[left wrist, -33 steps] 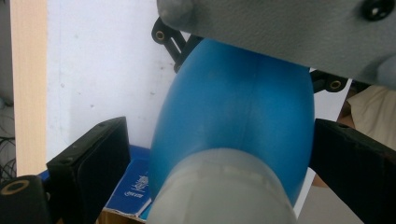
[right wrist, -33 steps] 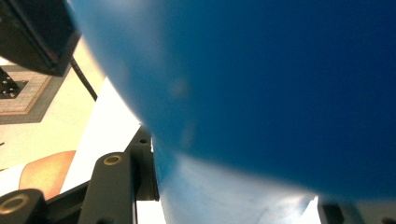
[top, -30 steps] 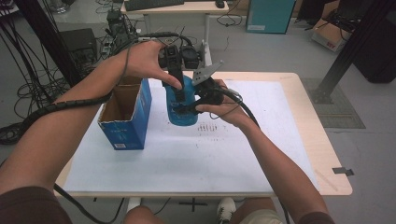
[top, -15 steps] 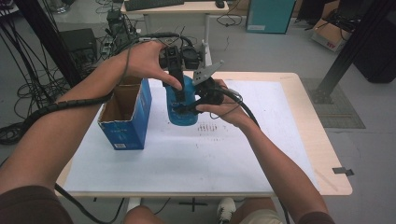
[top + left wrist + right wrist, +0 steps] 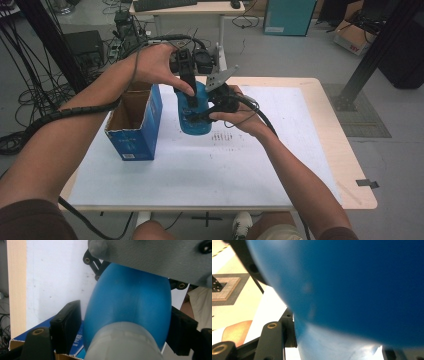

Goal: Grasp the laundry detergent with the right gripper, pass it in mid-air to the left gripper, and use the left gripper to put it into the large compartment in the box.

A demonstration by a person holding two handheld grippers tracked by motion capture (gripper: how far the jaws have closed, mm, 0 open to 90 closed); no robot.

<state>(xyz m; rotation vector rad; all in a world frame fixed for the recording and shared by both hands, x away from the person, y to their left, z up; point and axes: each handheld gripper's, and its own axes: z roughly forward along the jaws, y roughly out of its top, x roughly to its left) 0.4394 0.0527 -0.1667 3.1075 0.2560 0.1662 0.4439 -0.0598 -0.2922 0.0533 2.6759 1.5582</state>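
Note:
A blue plastic bottle (image 5: 193,119) with a pale cap is held off the white table sheet (image 5: 200,170). My right gripper (image 5: 206,111) is shut on its body from the right side; in the right gripper view the blue bottle (image 5: 352,285) bulges between the jaws. My left gripper (image 5: 189,94) comes down over the bottle's top. Its jaws have just been closing around the bottle (image 5: 127,297). In the left gripper view the right pad (image 5: 178,327) meets the blue wall, while a thin sliver still shows beside the left pad (image 5: 71,325).
An open blue cardboard box (image 5: 134,125) stands on the table just left of the bottle. The right gripper's grey plate (image 5: 155,257) hangs across the top of the left gripper view. Cables and a desk lie beyond the table's far edge.
The left gripper's jaws have drawn in toward the bottle's top. Both hands and the bottle have stayed where they were.

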